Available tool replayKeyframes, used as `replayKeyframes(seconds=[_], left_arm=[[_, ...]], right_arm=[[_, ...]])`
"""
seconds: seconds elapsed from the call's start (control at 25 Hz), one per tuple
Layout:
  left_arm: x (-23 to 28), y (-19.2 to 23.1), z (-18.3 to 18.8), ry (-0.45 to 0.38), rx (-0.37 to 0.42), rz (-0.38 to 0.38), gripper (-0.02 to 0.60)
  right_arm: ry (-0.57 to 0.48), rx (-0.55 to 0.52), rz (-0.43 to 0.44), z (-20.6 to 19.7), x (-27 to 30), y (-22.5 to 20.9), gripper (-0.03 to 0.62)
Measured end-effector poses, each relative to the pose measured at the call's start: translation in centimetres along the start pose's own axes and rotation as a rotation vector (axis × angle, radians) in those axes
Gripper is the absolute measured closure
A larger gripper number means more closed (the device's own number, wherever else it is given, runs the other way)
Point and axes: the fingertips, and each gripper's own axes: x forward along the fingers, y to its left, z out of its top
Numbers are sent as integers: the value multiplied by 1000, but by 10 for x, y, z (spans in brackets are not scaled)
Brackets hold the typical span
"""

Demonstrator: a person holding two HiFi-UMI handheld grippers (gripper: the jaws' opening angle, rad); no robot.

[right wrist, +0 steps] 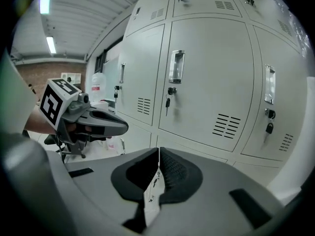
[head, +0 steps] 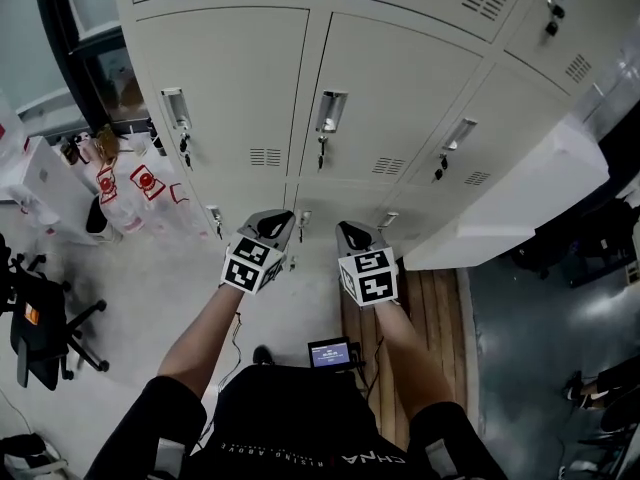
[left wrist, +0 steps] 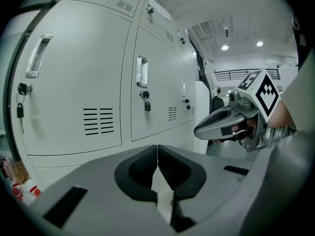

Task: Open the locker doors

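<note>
Two grippers hovered side by side before a bank of pale lockers [head: 230,78], with every door in view shut. The left gripper [head: 274,226] and the right gripper [head: 350,234] each had their fingers pressed together on nothing, well short of any door. Opening one would likely mean spreading the fingers first, then catching a recessed handle [head: 331,111] and drawing it outward in an arc, with the body kept clear of the swing. Small keys [head: 322,150] hung just beneath the handles. A white block [head: 510,203] crowded the right-hand doors and might limit how far they open. Bags [head: 130,183] and an office chair [head: 35,318] stood on the floor [head: 150,278] to the left.
</note>
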Motion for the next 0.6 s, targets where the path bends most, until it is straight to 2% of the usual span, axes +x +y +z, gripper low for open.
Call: replayKeyframes(seconds=[0.6], left_arm=[[27, 1, 28, -22, -8, 69, 561]], right_arm=[[-45, -71, 67, 23, 17, -27, 562]])
